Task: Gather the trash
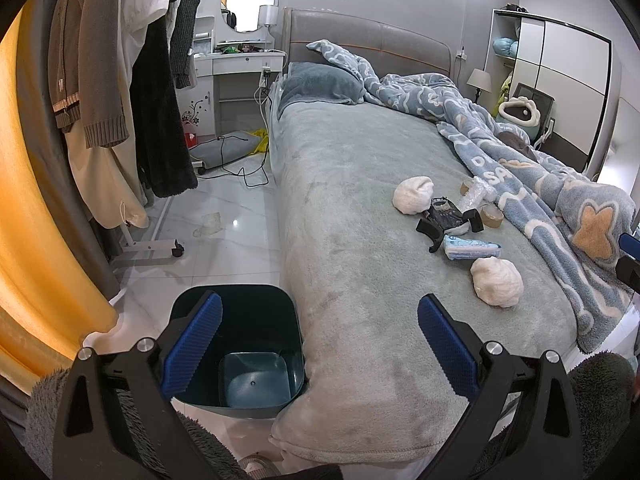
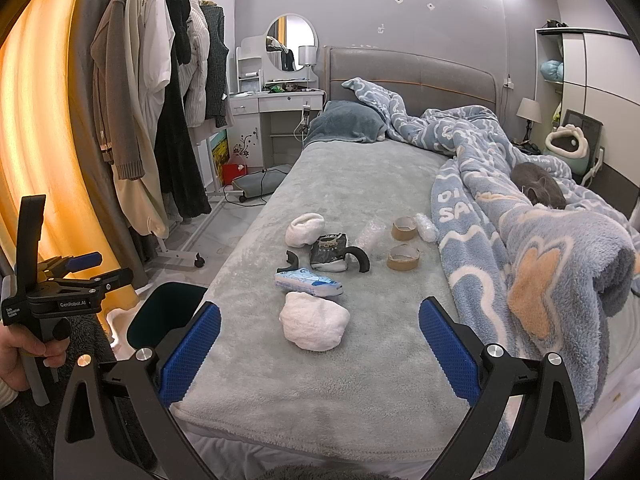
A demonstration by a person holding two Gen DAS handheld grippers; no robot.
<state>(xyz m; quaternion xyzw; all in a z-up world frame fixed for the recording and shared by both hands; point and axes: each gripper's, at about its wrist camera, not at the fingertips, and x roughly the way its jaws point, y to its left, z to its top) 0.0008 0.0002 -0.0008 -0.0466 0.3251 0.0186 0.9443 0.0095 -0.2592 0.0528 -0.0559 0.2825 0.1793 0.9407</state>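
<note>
Trash lies on the grey bed (image 2: 344, 184): a near white wad (image 2: 314, 326) (image 1: 497, 282), a blue-white packet (image 2: 308, 282) (image 1: 472, 249), a dark wrapper (image 2: 330, 256) (image 1: 444, 214), black curved pieces (image 2: 358, 258), a far white wad (image 2: 304, 230) (image 1: 413, 195), two tape cores (image 2: 403, 258) (image 2: 405, 227) and clear plastic (image 2: 426, 227). A dark bin (image 1: 236, 344) (image 2: 168, 316) stands empty on the floor by the bed's corner. My left gripper (image 1: 320, 344) is open and empty, half over the bin. My right gripper (image 2: 320, 348) is open and empty, just short of the near wad.
A blue patterned blanket (image 2: 540, 248) is heaped along the bed's right side, with a grey cat (image 2: 538, 188) on it. A clothes rack (image 2: 160, 120) on wheels and an orange curtain (image 2: 36, 140) stand left. A vanity (image 2: 276, 100), cables and a tissue (image 1: 208, 224) lie beyond.
</note>
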